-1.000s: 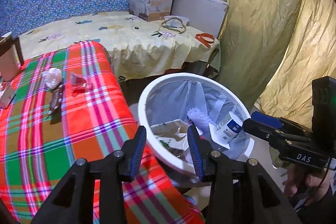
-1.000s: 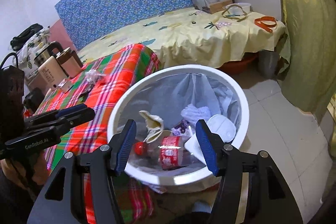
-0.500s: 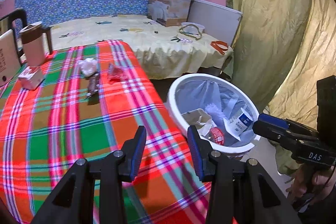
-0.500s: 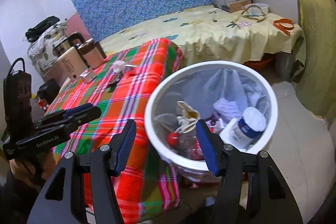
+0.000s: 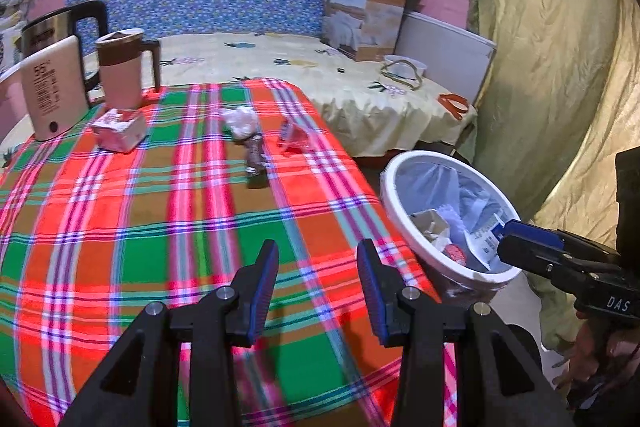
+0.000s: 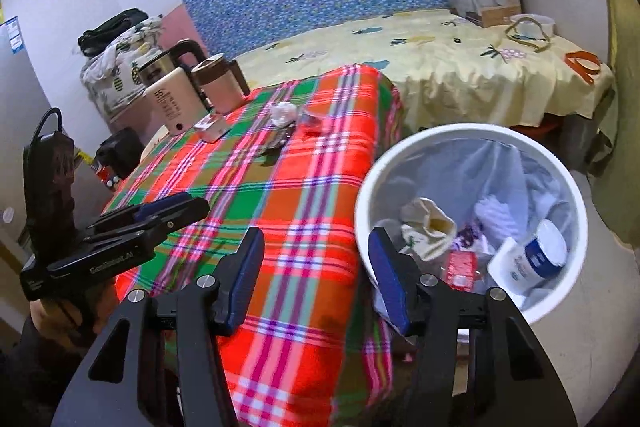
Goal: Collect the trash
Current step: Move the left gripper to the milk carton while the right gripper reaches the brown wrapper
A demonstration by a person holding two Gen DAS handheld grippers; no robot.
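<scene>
Your left gripper hung over the plaid tablecloth with its tongs spread and nothing between them. Your right gripper was likewise spread and empty, poised over the table's edge just beside the white trash bin, which stood on the floor against the table and held a bottle and wrappers. On the far part of the cloth lay a crumpled tissue, a dark wrapper and a clear wrapper, close together.
</scene>
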